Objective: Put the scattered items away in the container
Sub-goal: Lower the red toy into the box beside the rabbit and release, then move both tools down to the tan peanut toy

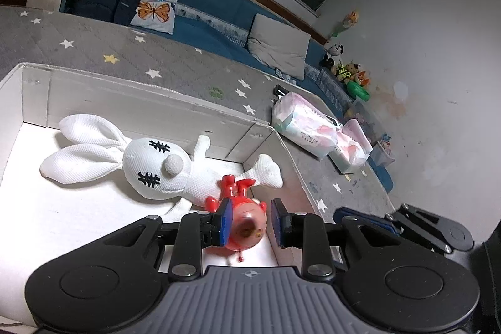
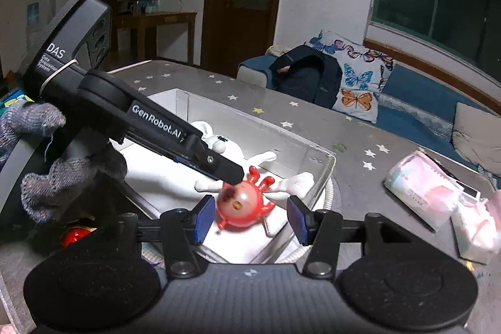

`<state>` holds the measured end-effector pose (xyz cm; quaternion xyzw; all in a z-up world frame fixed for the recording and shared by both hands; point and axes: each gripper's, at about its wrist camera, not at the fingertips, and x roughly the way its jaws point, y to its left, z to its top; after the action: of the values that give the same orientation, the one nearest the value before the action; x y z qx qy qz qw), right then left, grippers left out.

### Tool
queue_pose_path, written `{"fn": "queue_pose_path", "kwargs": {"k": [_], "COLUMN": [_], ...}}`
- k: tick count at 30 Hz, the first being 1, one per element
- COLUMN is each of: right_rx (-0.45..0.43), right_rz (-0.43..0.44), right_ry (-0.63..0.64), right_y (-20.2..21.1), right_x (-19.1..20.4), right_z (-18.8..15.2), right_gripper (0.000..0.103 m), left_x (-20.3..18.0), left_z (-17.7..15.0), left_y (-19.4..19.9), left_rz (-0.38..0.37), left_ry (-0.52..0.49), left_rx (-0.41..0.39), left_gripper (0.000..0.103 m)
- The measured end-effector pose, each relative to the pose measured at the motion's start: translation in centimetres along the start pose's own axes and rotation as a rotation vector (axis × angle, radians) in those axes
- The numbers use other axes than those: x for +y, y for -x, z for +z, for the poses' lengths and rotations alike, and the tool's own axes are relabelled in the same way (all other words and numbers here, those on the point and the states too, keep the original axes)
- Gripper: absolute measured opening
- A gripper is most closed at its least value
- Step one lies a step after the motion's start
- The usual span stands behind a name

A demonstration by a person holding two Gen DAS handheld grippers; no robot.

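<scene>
The left tongs (image 1: 252,223) are hanging over the near corner of the white box (image 1: 34,77), which is sitting on a grey, star-printed surface (image 1: 175,58). A red toy (image 1: 247,229) is showing between their blue pads, upside down, with its legs pointing away. One pad is overlapping the toy's side, while a thin gap is showing at the other. The toy is looking blurred, so I cannot tell whether the tongs are pinching it or standing spread around it.

From the right wrist view, the tip of the left tongs is meeting the top of the toy, above the box floor. A gloved hand (image 2: 40,177) is gripping their handle.

A white rabbit (image 1: 150,165) is lying on its back inside the box, ears towards the far left corner. The toy is sitting just over its lower body.

The right tongs (image 2: 250,219) are standing spread, with nothing between the pads, and are hovering at the box's near edge, pointing at the toy.

Two tissue packs (image 2: 419,187) are lying on the surface, well apart from the box. A second red thing (image 2: 73,237) is peeking out beneath the gloved hand, outside the box; it is too hidden to name.
</scene>
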<state>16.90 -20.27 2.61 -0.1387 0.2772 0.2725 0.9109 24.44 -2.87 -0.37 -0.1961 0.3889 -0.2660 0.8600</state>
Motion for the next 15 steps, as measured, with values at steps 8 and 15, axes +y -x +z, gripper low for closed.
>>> {"fn": "queue_pose_path", "kwargs": {"k": [8,15], "right_rx": [-0.014,-0.04], "right_rz": [-0.015,-0.026], "right_ry": [-0.027,-0.052], "right_y": [1.4,3.3], "right_x": [-0.1,0.3], "right_z": [-1.3,-3.0], "right_gripper": [0.052,0.052], "left_x": [-0.6,-1.5], "left_z": [-0.4,-1.3], "left_y": [0.6,2.4], "left_rz": [0.001,-0.006], "left_ry": [-0.006,-0.021], "left_rx": [-0.006,-0.041], "left_gripper": [0.029,0.029]}}
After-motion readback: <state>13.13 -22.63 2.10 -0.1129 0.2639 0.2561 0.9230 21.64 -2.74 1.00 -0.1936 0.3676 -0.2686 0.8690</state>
